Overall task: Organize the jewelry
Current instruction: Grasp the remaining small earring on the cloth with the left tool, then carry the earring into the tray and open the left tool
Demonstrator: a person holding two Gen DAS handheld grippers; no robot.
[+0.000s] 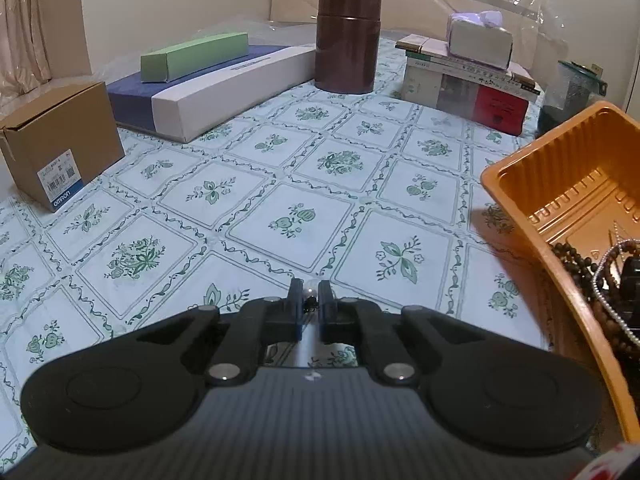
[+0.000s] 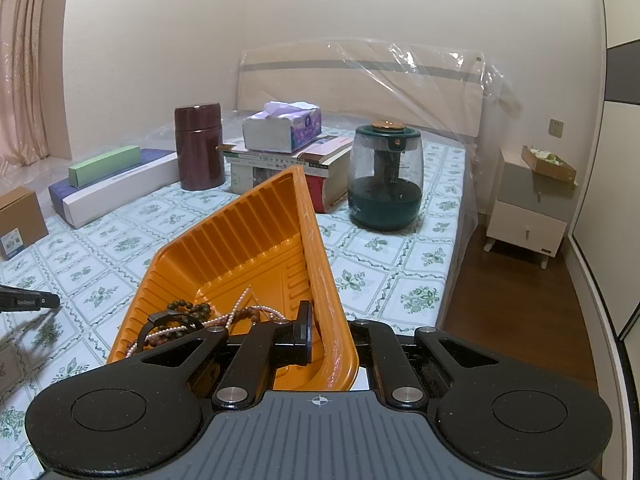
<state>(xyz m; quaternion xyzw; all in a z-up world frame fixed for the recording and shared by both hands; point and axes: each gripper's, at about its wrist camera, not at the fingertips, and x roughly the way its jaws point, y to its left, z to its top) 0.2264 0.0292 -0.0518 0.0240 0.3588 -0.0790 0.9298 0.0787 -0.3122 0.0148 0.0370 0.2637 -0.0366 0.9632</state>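
- the left gripper (image 1: pixel 310 294) hangs low over the floral tablecloth (image 1: pixel 256 184), its two fingers drawn together on a small shiny silver bead-like piece (image 1: pixel 311 293); what kind of jewelry it is cannot be told.
- the right gripper (image 2: pixel 320 338) is clamped on the near right wall of the orange plastic tray (image 2: pixel 244 240): one finger (image 2: pixel 304 332) sits inside the tray, the other is hidden behind the wall.
- the tray is tilted, its far end raised above the cloth.
- inside the tray, at its near end, lie a dark wooden bead bracelet (image 2: pixel 192 310), a thin pearl strand (image 2: pixel 236 308) and a black band (image 2: pixel 168 320), tangled together.
- in the left wrist view the tray (image 1: pixel 560 184) stands to the right of the left gripper, with the beads (image 1: pixel 580 268) in its near corner.
- further back on the cloth stand a brown cylindrical canister (image 1: pixel 347 40), a green box (image 1: pixel 194 56) on a blue and white box (image 1: pixel 208 88), a cardboard box (image 1: pixel 60 136), and a tissue pack (image 2: pixel 282 124) on stacked books (image 2: pixel 280 160).
- a dark green humidifier (image 2: pixel 385 176) stands to the right of the books.
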